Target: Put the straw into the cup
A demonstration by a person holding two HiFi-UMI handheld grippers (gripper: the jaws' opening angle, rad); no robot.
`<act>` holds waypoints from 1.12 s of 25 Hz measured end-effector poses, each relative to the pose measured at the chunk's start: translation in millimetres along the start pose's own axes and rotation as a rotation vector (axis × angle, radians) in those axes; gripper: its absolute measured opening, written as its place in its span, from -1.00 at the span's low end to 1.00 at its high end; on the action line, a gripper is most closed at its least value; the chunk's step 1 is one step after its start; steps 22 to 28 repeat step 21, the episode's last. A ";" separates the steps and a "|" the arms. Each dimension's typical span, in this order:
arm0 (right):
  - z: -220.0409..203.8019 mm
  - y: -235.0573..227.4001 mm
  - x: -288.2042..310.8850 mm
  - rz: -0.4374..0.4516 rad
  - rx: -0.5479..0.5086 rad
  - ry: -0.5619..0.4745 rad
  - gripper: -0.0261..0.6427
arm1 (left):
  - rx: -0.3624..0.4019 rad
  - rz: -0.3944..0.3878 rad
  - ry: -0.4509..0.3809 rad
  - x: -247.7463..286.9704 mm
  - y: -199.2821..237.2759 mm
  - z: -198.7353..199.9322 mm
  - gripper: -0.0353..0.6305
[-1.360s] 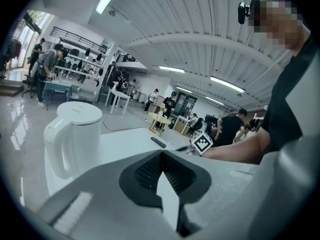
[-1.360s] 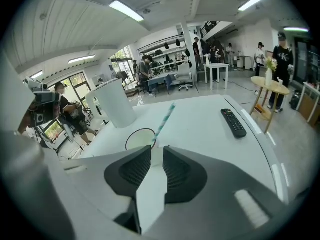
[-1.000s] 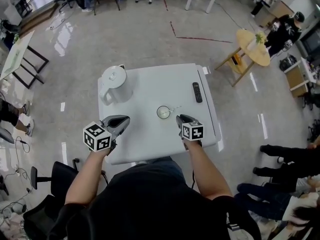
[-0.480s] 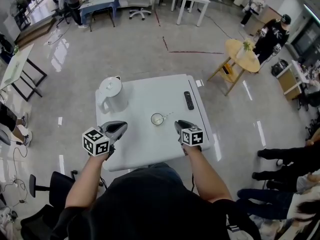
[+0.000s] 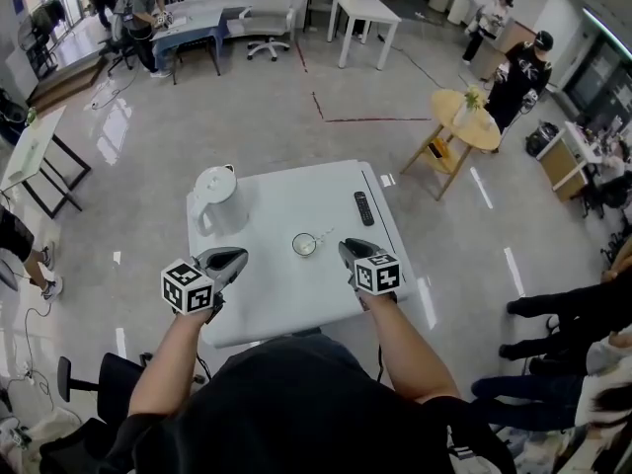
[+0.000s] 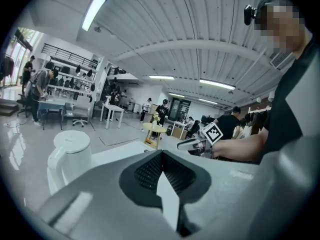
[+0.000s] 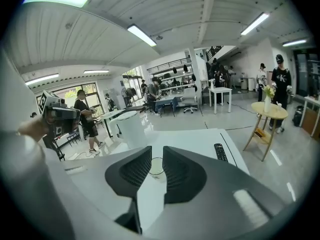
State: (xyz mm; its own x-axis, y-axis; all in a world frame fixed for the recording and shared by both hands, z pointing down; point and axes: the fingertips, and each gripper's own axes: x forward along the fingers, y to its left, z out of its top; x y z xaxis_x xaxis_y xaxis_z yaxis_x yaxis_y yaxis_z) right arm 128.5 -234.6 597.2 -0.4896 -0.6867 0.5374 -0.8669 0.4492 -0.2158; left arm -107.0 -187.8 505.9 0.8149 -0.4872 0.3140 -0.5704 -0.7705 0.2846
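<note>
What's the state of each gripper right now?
Left gripper: closed, holding nothing.
Right gripper: slightly open, holding nothing; cup seen through the gap.

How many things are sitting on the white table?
4. A kettle at the far left corner, a cup in the middle, a thin straw lying just right of it, and a black remote near the right edge. Nothing seems hidden.

The cup (image 5: 304, 245) looks clear, the table (image 5: 296, 197) matt, the floor (image 5: 247, 97) glossy.
</note>
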 end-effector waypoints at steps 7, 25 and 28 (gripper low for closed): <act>24.2 21.7 -19.9 0.023 -0.051 -0.053 -0.64 | 0.021 -0.007 -0.012 -4.5 -9.2 5.2 -0.89; 37.3 46.5 -35.0 0.048 -0.086 -0.094 -0.65 | 0.033 -0.006 -0.014 -14.2 -15.7 2.8 -0.89; 37.3 46.5 -35.0 0.048 -0.086 -0.094 -0.65 | 0.033 -0.006 -0.014 -14.2 -15.7 2.8 -0.89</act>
